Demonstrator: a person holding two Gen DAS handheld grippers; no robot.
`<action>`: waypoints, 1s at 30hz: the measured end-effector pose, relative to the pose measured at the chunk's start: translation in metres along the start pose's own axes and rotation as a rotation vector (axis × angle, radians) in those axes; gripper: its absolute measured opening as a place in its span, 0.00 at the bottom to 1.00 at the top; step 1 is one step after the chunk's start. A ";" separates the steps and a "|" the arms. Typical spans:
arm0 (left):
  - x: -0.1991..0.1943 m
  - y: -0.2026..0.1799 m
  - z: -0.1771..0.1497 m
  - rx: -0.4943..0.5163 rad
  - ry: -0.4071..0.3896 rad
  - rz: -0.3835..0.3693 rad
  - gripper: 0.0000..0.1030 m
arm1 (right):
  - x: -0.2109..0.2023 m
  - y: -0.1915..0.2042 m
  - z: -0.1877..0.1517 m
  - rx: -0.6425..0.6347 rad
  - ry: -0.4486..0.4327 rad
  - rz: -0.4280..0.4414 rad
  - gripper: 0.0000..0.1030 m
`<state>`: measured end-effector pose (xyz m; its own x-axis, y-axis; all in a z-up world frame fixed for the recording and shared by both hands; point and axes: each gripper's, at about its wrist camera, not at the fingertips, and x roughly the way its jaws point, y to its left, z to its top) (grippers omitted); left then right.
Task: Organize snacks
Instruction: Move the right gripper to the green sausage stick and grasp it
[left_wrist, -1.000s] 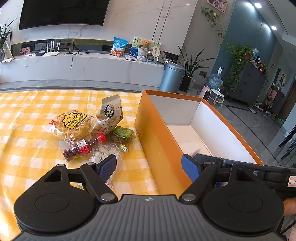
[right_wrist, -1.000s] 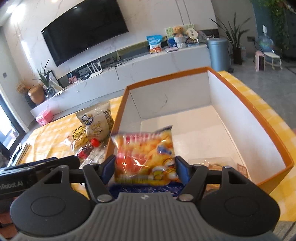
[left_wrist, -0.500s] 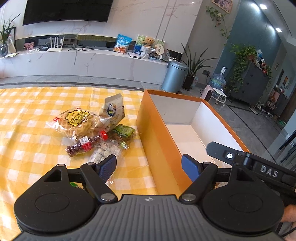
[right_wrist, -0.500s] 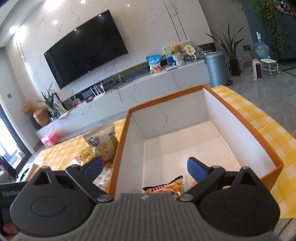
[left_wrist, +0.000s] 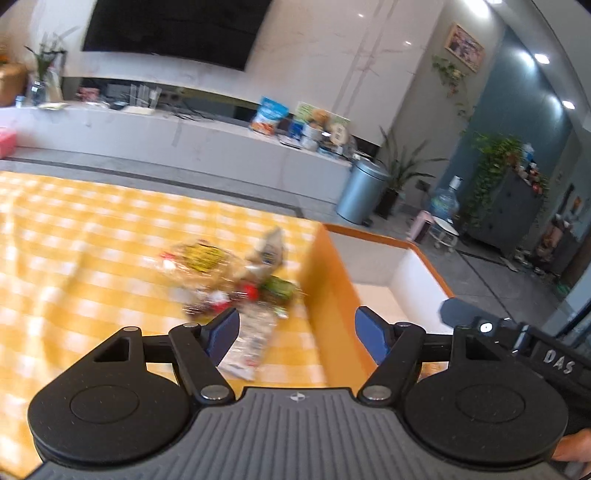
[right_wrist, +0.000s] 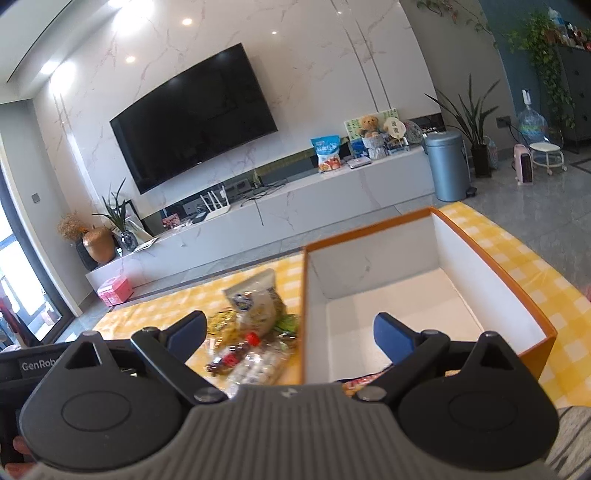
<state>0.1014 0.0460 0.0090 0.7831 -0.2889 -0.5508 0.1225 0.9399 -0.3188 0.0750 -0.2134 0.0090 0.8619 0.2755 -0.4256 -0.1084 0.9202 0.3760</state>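
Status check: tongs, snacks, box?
Both tongs, left and right, open, empty. Snack pile on the cloth, left of the orange box; one packet already inside. Nothing blocking.

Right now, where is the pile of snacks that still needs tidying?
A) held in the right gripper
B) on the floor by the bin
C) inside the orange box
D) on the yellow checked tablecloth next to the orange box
D: the pile of snacks lies on the yellow checked tablecloth, just outside the wall of the orange box, and the right gripper is open with nothing between its jaws.
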 end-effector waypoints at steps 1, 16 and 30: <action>-0.005 0.006 0.001 -0.004 -0.006 0.016 0.82 | -0.001 0.007 0.001 -0.003 0.003 0.005 0.92; -0.018 0.111 0.008 -0.079 0.071 0.187 0.86 | 0.064 0.086 -0.038 0.063 0.298 0.113 0.91; 0.021 0.143 -0.011 -0.114 0.152 0.200 0.86 | 0.188 0.136 -0.088 -0.451 0.489 -0.002 0.74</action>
<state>0.1286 0.1722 -0.0564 0.6831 -0.1313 -0.7184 -0.1015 0.9571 -0.2714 0.1789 -0.0122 -0.0926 0.5497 0.2701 -0.7905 -0.3955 0.9176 0.0385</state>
